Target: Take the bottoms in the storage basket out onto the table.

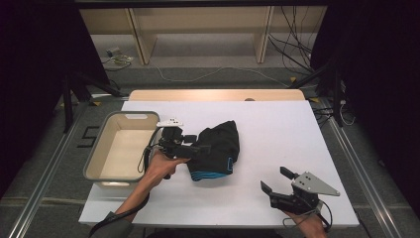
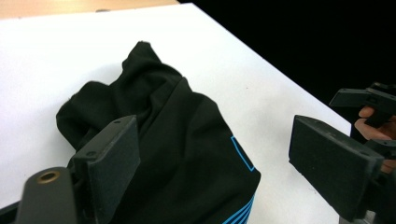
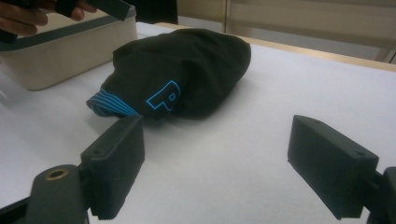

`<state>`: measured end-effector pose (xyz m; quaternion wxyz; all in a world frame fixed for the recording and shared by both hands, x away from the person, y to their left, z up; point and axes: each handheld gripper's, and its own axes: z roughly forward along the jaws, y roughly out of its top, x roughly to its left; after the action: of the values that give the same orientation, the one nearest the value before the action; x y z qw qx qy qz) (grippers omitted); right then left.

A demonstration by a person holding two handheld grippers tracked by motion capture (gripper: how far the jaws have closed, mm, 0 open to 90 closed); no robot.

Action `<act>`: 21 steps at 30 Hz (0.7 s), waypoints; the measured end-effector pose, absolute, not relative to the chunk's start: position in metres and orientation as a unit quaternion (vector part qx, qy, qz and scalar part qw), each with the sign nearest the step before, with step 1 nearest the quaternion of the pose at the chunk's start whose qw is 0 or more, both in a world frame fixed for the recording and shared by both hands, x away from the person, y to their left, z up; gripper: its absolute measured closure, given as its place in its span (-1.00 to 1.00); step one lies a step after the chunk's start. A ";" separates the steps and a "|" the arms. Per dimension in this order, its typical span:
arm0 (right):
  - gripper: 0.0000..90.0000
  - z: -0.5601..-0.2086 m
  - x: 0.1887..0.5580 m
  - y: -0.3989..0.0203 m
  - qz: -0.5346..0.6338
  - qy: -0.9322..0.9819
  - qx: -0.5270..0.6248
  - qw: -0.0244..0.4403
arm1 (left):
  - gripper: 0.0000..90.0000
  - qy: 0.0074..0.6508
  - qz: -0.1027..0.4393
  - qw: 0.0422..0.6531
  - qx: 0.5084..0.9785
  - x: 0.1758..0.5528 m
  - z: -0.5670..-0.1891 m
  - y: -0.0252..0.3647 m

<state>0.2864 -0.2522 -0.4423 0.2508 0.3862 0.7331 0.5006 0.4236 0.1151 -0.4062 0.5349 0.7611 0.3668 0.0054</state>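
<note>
Left gripper [image 1: 198, 148] poised wide over black garment [image 1: 218, 148]; right gripper [image 1: 275, 181] wide, empty.
Advise sinking deep into the bunched cloth before closing; bin [image 1: 94, 158] left of it on counter [image 1: 297, 129].

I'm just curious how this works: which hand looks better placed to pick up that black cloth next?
Probably the left. The left gripper hangs open right at the black garment, next to the beige bin. The right gripper sits open near the table's front edge, well apart from the cloth.
</note>
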 end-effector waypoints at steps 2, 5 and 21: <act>-0.56 -0.442 0.286 -0.252 0.501 0.733 0.386 0.251 | -0.64 0.361 0.012 0.540 0.760 0.421 -0.405 0.116; -0.56 -0.442 0.286 -0.252 0.501 0.733 0.386 0.250 | -0.64 0.354 0.025 0.546 0.759 0.418 -0.406 0.118; -0.56 -0.442 0.286 -0.252 0.501 0.734 0.385 0.250 | -0.64 0.334 0.062 0.574 0.745 0.404 -0.409 0.129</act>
<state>0.2862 -0.2521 -0.4423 0.2497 0.3847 0.7340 0.5009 0.4040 0.1289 -0.4087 0.5743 0.7450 0.3336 0.0616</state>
